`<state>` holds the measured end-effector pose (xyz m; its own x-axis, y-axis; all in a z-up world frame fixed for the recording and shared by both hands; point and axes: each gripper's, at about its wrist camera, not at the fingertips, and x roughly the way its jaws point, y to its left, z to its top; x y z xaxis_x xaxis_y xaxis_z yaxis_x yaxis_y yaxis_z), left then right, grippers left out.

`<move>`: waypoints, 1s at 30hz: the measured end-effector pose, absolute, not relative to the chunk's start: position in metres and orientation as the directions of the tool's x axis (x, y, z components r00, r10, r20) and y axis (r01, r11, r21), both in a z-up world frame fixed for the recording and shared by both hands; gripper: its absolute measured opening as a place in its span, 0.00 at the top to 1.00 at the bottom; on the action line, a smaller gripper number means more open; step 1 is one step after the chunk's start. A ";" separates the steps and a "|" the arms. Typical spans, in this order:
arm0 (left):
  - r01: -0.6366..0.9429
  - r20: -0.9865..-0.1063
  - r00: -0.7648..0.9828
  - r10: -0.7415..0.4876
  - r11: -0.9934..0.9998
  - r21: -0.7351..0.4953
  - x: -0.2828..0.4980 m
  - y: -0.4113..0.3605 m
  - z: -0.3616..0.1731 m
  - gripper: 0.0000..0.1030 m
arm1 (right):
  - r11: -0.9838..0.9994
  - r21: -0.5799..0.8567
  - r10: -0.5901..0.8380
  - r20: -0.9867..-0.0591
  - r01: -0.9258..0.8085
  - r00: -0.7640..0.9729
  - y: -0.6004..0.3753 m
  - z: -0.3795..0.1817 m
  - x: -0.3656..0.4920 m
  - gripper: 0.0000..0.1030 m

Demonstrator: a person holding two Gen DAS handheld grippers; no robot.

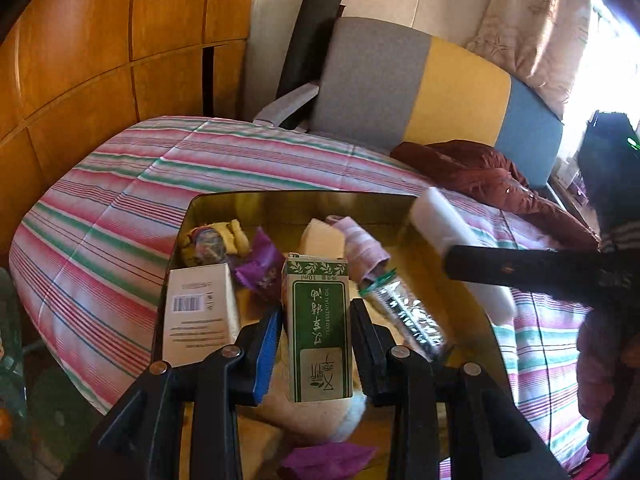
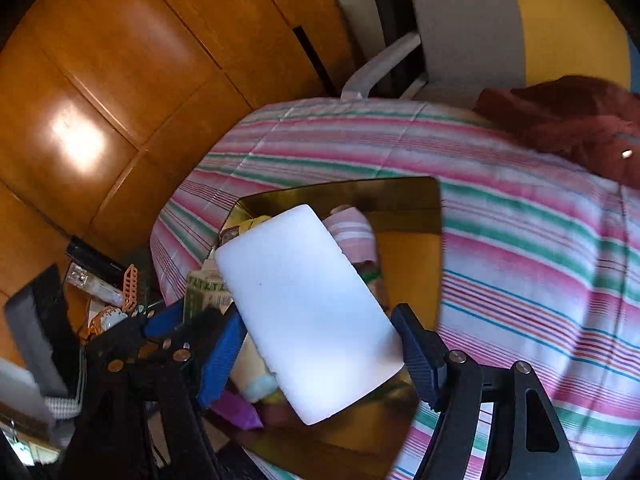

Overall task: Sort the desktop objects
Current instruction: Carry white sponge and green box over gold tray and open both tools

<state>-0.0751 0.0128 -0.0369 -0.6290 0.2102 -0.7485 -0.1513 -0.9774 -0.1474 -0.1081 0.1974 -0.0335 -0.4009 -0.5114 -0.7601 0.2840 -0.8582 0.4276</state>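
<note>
Striped cloth point(image 1: 100, 240): covers the table; the gold tray point(image 1: 296, 200) sits on it and is the sorting bin.
White carton point(image 1: 200, 312): leans at the tray's left side, barcode up, just beside the left gripper's blue pad.
Purple wrapper point(image 1: 260, 268): lies in the tray between the white carton and the green box.
Left gripper point(image 1: 316, 344): clamped on the green essential-oil box point(image 1: 316, 320), pads pressing its two narrow sides, box upright and hanging over the tray's middle.
Pink-striped roll point(image 1: 364, 244): already in the tray, behind the green box.
Clear bag point(image 1: 408, 316): lies in the tray right of the green box.
Right gripper point(image 2: 320, 348): jaws wide around the white foam block point(image 2: 308, 308); the block is tilted above the tray, and whether the pads truly press it I cannot tell.
Step in hand: by my judgement, dropping both items into the tray.
Doing it well: lower the green box into the free gap beside the white carton before loosening, so it does not topple onto the clear bag; bring the foam block over the bare right half of the tray, clear of the left gripper.
</note>
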 end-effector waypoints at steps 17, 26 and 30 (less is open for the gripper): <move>-0.152 -0.753 -0.631 0.184 -0.982 -0.113 -0.081 0.011 -0.051 0.67 | -0.894 0.385 -0.443 -0.833 0.229 -0.332 0.155 -0.069 -0.142 0.26; -0.156 -0.745 -0.640 0.188 -0.981 -0.113 -0.078 0.010 -0.047 0.60 | -0.903 0.375 -0.427 -0.842 0.211 -0.330 0.153 -0.073 -0.143 0.23; -0.158 -0.736 -0.651 0.185 -0.982 -0.107 -0.076 0.010 -0.042 0.59 | -0.902 0.382 -0.429 -0.843 0.202 -0.324 0.153 -0.074 -0.142 0.22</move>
